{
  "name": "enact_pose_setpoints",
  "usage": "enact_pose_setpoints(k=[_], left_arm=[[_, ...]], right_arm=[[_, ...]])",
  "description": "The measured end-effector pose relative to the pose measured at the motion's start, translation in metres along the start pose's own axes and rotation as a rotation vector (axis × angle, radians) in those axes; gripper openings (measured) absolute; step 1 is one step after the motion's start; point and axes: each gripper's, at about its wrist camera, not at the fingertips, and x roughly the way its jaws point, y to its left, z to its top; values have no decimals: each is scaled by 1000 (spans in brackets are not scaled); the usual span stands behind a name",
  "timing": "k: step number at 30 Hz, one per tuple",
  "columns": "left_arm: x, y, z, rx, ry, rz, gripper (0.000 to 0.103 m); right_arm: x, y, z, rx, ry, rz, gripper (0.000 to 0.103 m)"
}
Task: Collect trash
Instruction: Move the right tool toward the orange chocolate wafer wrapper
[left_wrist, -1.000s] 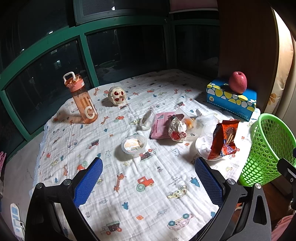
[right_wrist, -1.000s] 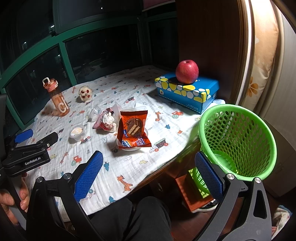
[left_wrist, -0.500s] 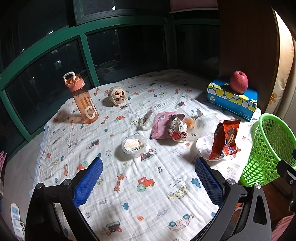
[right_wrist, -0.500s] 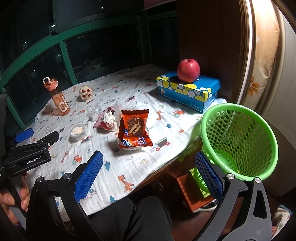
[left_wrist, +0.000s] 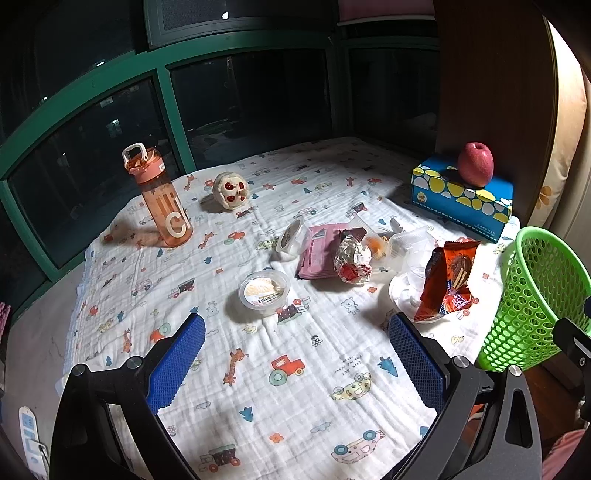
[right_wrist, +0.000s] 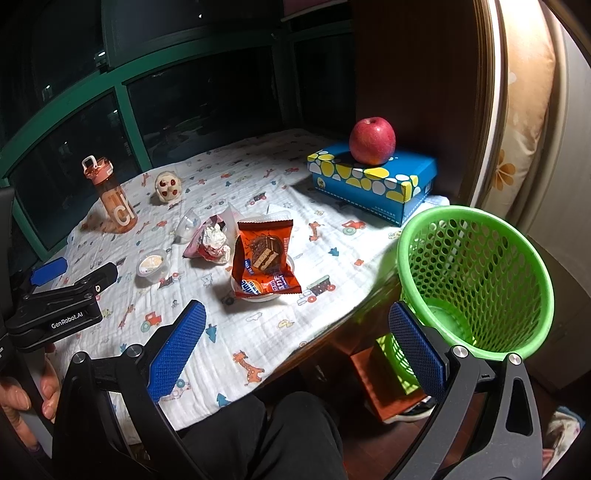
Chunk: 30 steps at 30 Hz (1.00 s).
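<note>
The left wrist camera looks from above the near edge of the table (left_wrist: 258, 387), angled down and forward toward the dark windows (left_wrist: 240, 96). The right wrist camera sits farther right and back, off the table's corner, facing the same way. Both share the orange wrapper (left_wrist: 448, 280), the green basket (right_wrist: 476, 280) and the apple (right_wrist: 372, 140).

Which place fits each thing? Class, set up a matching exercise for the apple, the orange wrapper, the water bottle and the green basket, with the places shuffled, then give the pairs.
Things:
1. apple
2. orange wrapper
3. water bottle
4. green basket

Places:
A. propped on a white dish
B. beside the table's edge
C. on the blue box
D. upright near the window

Pairs: 1-C, 2-A, 3-D, 4-B
</note>
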Motion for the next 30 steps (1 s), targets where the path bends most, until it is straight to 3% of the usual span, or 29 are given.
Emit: enact_pose_setpoints(k=[30], left_arm=[[14, -3, 17, 14, -1, -6, 97]], right_arm=[[20, 3, 10, -21, 19, 29, 98]])
